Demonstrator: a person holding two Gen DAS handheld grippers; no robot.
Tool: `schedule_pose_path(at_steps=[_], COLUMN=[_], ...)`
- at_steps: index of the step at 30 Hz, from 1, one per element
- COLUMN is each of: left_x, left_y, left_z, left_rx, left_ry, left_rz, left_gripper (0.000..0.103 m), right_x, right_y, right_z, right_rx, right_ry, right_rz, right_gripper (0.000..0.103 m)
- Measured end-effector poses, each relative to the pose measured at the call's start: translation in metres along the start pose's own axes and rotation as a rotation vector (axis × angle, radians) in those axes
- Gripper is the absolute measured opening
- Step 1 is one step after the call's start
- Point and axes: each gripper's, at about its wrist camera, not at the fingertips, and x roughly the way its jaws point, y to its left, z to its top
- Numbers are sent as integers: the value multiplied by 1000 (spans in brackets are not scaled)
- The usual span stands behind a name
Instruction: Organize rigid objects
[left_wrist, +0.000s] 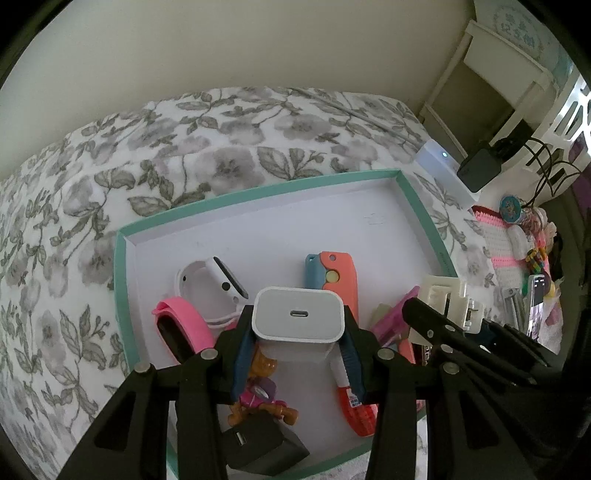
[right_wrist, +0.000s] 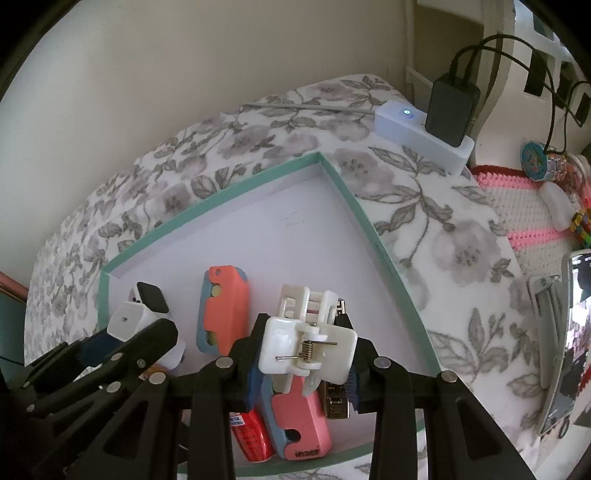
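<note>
Plain cream wall; grey floral bedspread; white shelving

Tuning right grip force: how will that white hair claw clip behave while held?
The white claw clip is probably rigid and light. Its exposed spring suggests squeezing the levers could open it. Glossy plastic may slip between the right gripper pads.

Grippers: two, the left gripper clamped on one white charger cube, the right gripper clamped on one white hair claw clip. Trays: one, teal-rimmed, holding two coral-and-blue folding cutters, two wristbands or watches (one white smartwatch, one pink band), one black USB charger, one small toy figure and one red-capped tube. Outside the tray: one white power strip with one black adapter plugged in, one phone, and one floral bedspread.
</note>
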Motion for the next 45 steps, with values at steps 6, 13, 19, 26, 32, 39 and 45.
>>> schedule_pose_path(at_steps=[6, 13, 19, 26, 32, 39, 45], left_x=[-5, -31, -57, -72, -69, -56, -44], left_y=[3, 10, 20, 41, 60, 78, 84], left_z=[1, 8, 13, 12, 12, 12, 7], left_rx=[-18, -39, -69, -115, -161, -205, -211], left_ry=[-5, -59, -130, -178, -174, -131, -107], left_rz=[-6, -1, 29, 94, 170, 252, 296], left_gripper=[45, 45, 48, 53, 60, 67, 68], right_x=[0, -20, -47, -61, -58, -43, -34], right_y=[1, 2, 12, 22, 31, 36, 40], right_z=[1, 8, 14, 16, 13, 8, 5], right_rx=[-13, -25, -62, -92, -123, -142, -157], right_ry=[3, -46, -112, -143, -136, -96, -78], right_rz=[-19, -25, -37, -43, -45, -54, -68], right_gripper=[49, 57, 59, 60, 63, 67, 79])
